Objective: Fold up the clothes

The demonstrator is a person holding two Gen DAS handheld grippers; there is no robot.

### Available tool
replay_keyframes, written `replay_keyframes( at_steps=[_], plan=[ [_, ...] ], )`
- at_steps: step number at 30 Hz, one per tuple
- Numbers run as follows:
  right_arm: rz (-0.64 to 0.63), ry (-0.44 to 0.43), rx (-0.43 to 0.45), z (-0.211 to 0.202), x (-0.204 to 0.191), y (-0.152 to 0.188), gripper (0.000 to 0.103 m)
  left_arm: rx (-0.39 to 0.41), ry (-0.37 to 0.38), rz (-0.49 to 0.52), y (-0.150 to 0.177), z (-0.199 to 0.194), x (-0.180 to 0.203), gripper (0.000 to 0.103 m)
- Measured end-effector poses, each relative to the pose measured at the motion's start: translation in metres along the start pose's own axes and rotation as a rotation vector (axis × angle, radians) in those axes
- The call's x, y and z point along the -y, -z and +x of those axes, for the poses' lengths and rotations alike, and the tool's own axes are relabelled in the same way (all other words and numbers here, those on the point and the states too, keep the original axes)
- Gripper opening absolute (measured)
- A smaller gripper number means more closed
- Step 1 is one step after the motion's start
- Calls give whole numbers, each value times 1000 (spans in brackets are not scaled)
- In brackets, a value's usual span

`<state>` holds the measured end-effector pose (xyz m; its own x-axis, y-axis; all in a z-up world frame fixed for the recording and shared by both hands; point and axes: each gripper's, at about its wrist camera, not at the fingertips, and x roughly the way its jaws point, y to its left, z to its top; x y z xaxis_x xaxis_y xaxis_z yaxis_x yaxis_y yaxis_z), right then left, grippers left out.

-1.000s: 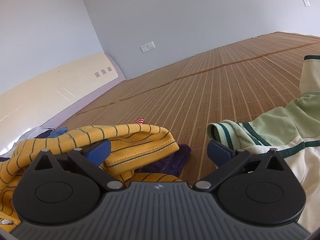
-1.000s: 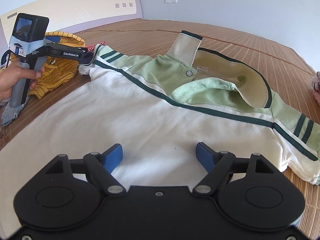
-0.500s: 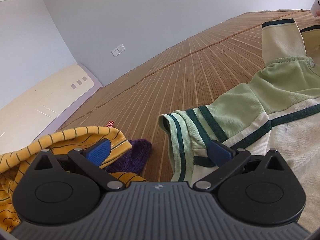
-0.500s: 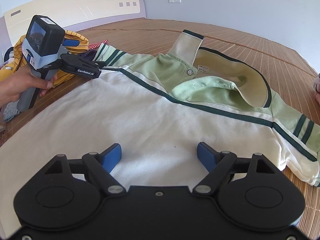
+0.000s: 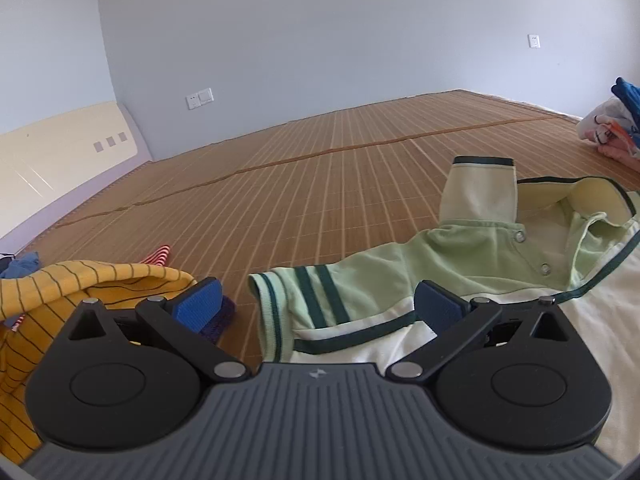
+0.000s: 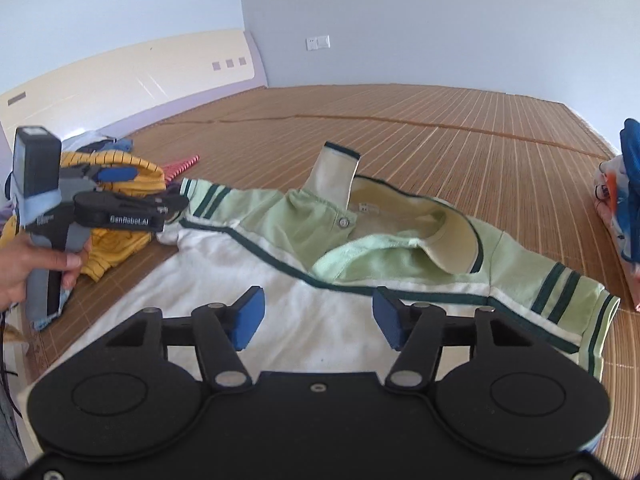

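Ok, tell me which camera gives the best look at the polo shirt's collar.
The right wrist view: the collar of the polo shirt shows whole, open, with its dark trim and neck label. The left wrist view catches it only at the right edge, side-on, beyond the open left gripper.

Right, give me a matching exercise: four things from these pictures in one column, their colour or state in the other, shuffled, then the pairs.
Things
1. polo shirt
2. striped garment
3. left gripper
4. wall socket

Descriptions
A. white, on the wall
B. yellow with thin dark stripes
C. open, over a sleeve cuff
D. cream body, green shoulders, spread on the mat

Pairs: 1-D, 2-B, 3-C, 4-A
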<state>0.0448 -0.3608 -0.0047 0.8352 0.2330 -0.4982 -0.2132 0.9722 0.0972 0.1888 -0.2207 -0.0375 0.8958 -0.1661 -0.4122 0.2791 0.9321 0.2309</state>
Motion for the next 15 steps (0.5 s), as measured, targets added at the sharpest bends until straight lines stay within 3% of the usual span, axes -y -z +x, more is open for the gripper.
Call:
replay_keyframes(
  at_steps=[2,4,8,11,15],
  plan=[
    [-27,36,-6,10,0,-17,55,-19,82,4,5,5,13,103],
    [-37,60,-43,36,4,-35,34,-49,109,29,10,6,25,103],
    [30,99,-132,100,29,-53,19,-97,152,45,23,11,37,103],
    [128,88,-181,146,50,-57,17,-141,211,27,32,14,43,103],
    [208,131,-201,192,75,-76,17,-125,217,70,43,8,56,103]
  ],
)
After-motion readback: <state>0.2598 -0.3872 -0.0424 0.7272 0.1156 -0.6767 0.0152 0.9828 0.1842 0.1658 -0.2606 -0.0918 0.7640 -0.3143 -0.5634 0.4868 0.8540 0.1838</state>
